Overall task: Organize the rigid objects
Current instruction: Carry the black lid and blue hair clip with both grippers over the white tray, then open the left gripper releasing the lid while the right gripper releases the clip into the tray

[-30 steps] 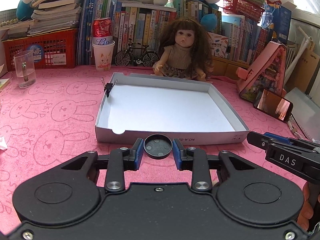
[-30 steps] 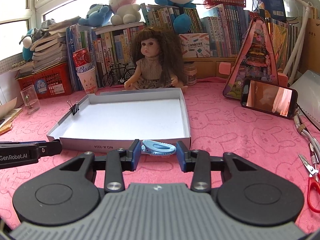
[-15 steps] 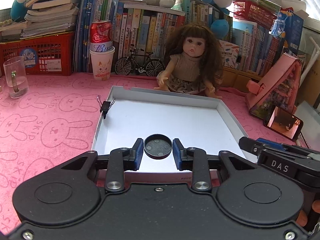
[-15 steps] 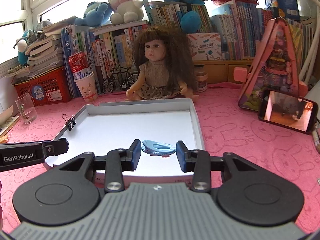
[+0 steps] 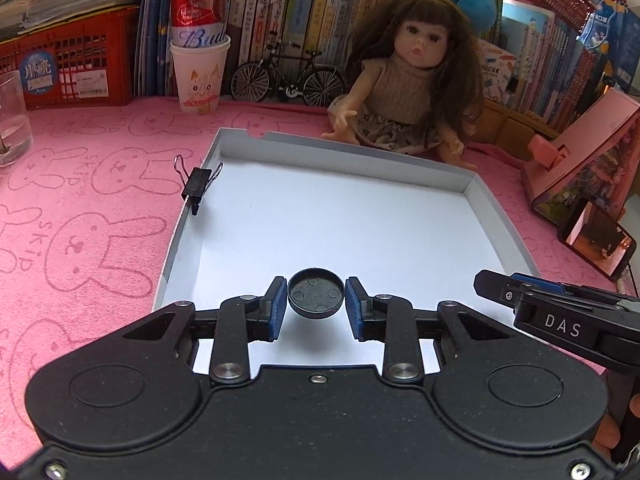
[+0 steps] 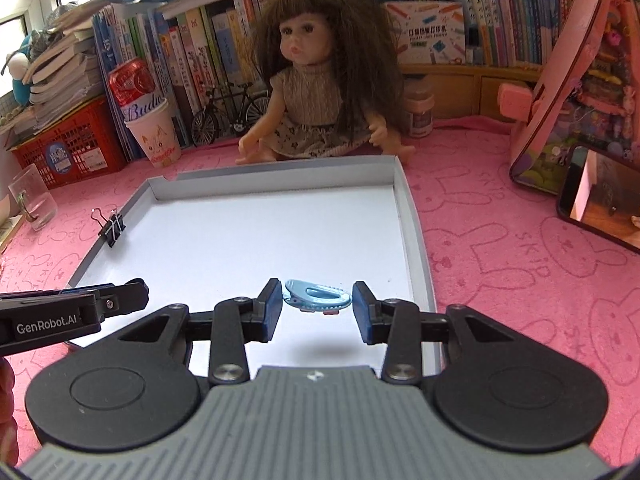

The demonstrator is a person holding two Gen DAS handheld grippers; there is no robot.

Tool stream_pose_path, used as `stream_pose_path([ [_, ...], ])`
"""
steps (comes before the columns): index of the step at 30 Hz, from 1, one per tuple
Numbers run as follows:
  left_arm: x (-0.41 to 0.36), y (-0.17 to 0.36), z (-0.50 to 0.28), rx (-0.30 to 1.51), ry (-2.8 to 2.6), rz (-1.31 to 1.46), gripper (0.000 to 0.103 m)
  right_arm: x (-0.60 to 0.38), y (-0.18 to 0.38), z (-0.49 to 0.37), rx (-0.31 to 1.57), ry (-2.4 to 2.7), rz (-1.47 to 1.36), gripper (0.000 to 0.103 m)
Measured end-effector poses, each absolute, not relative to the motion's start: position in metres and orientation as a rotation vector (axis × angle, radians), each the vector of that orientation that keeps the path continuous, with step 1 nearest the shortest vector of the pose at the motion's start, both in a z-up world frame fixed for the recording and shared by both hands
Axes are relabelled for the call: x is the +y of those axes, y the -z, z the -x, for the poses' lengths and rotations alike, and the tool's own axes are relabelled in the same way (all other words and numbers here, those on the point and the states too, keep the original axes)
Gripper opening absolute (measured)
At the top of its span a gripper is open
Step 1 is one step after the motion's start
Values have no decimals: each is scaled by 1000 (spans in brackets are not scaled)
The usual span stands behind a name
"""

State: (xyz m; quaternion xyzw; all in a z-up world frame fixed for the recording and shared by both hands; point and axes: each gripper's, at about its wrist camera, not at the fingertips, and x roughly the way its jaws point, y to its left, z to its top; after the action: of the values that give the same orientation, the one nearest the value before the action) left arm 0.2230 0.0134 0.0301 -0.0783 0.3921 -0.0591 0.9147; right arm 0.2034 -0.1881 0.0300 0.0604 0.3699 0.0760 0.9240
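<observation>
Both grippers moved from tray's near edge to over its floor | L gripper (image 5: 316,304) pinches black round cap (image 5: 316,298), underside hidden | R gripper (image 6: 316,306) pinches blue clip (image 6: 318,300), long axis left-right, underside hidden | white tray (image 5: 496,208) near wall hidden.

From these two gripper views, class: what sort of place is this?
Probably a child's study desk at home: rows of books along the back, a doll beside a model bicycle, and a pink bunny-print cloth.

Both grippers (image 5: 316,300) now above tray (image 5: 500,216)
</observation>
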Motion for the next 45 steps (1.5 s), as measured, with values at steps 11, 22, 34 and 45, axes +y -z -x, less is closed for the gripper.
stream_pose_path([
  [11, 12, -17, -237, 862, 123, 163, 29, -188, -17, -225, 864, -184, -147, 44],
  [22, 6, -16, -235, 846, 137, 136, 29, -186, -17, -227, 857, -189, -128, 46],
  [34, 20, -43, -203, 747, 145, 208, 75, -200, -37, -197, 741, -192, -146, 78],
  [45, 11, -64, -149, 650, 200, 152, 84, -203, -58, -150, 625, -220, -90, 92],
])
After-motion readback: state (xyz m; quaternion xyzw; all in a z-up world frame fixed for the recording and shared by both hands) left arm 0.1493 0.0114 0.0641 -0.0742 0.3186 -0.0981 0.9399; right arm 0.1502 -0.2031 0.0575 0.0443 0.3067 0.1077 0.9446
